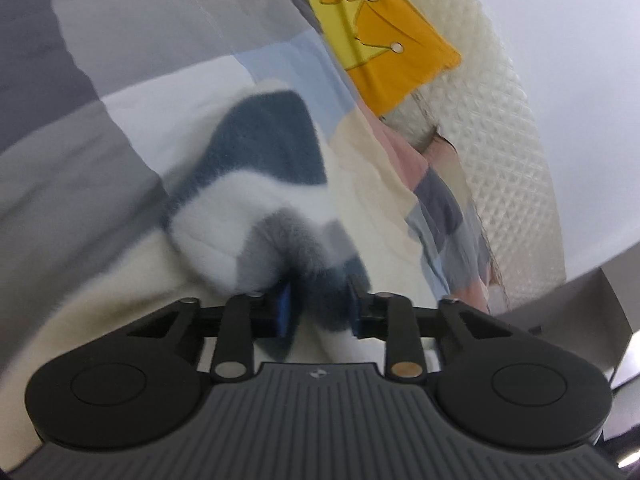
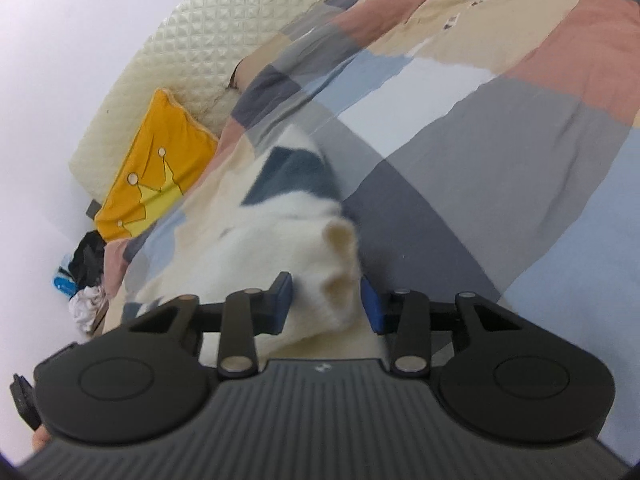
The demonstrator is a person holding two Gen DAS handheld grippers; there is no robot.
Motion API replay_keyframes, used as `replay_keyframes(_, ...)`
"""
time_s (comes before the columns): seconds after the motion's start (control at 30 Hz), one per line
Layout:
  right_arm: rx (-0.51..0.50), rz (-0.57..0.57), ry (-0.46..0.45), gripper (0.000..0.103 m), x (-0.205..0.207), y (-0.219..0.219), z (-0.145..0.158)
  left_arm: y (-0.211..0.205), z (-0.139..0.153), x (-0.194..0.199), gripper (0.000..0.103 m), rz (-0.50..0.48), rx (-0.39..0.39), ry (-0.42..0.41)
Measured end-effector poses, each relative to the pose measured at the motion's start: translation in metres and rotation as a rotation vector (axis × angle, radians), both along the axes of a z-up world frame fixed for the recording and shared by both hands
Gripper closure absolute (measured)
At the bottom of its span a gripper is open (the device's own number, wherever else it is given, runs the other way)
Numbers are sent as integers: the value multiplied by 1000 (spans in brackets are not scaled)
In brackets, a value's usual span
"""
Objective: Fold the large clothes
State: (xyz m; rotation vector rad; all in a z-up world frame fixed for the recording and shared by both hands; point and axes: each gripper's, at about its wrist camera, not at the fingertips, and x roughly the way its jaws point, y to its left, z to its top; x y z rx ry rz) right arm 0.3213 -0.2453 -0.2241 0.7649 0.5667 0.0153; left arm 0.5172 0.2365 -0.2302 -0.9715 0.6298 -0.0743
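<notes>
A fuzzy white, dark-blue and grey garment [image 1: 256, 184] hangs bunched over a checked bed cover [image 1: 100, 80]. My left gripper [image 1: 320, 312] is shut on a grey and blue fold of it, with the blue pads [image 1: 285, 312] pressing the cloth from both sides. In the right wrist view the same garment [image 2: 280, 216] shows mostly white with a dark blue patch. My right gripper [image 2: 326, 304] is shut on a white and cream edge of it, held above the cover [image 2: 500, 140]. Both views are blurred by motion.
A yellow cushion with a crown print [image 1: 376, 36] [image 2: 156, 176] leans on a cream quilted headboard [image 1: 500, 128] [image 2: 180, 52]. A heap of dark and white items [image 2: 84, 280] lies by the wall beside the bed. A grey box edge [image 1: 600, 312] shows at right.
</notes>
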Motion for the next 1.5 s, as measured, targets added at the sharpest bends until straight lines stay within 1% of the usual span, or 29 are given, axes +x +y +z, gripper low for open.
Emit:
replay_keyframes(0.03,14,2,-3,69,0,-1,0,1,1,0,84,-2,12,4)
replay_keyframes(0.07,22,6,2,77,0,-2,-1,2,2,-1,89,4,33,8)
replay_keyframes(0.1,22,7,5,83,-1,-3,-1,2,3,-4,90,11,52,8)
replay_keyframes(0.17,18,10,-2,92,-4,-4,1,3,7,-6,94,17,77,8)
replay_keyframes(0.2,11,8,-4,94,-5,-4,3,3,10,-8,94,23,97,12)
replay_keyframes(0.3,-13,22,-16,96,-8,-2,8,2,18,-12,94,38,168,9)
replay_keyframes(0.37,-90,32,22,100,-5,5,6,2,14,-11,94,40,193,47)
replay_keyframes(0.43,-144,39,92,100,0,8,-6,3,9,-12,94,41,207,55)
replay_keyframes(0.5,-131,28,139,100,2,6,-20,3,8,-13,94,28,217,57)
replay_keyframes(0.53,-118,21,132,100,1,5,-23,1,10,-15,94,21,235,53)
replay_keyframes(0.6,-125,25,126,100,0,5,-20,-2,14,-16,93,9,275,45)
replay_keyframes(0.7,-106,42,100,100,-3,5,-15,-1,15,-22,91,-14,264,44)
replay_keyframes(0.77,-111,43,100,100,-6,8,-14,0,17,-30,82,-34,271,33)
replay_keyframes(0.83,-137,53,98,99,-10,11,-12,1,23,-47,72,-55,300,28)
replay_keyframes(0.87,-150,59,97,98,-12,13,-9,2,26,-57,71,-61,311,27)
replay_keyframes(0.9,-158,65,94,98,-16,15,-7,4,30,-69,70,-56,307,20)
replay_keyframes(0.93,-164,71,87,97,-21,16,-5,7,33,-79,68,-51,286,15)
replay_keyframes(1.0,-173,95,80,97,-31,20,1,11,42,-96,67,-43,229,9)
replay_keyframes(1.03,-180,116,72,97,-37,23,5,11,48,-106,67,-42,219,-3)
replay_keyframes(1.17,-206,181,41,97,-57,33,21,2,73,-143,67,-60,277,-13)
replay_keyframes(1.27,-227,212,21,97,-73,36,33,-1,85,-183,67,-81,301,-15)
replay_keyframes(1.4,-213,244,20,96,-99,34,43,0,90,-231,67,-97,350,13)
replay_keyframes(1.5,-211,244,36,96,-122,30,45,10,81,-265,65,-77,345,44)
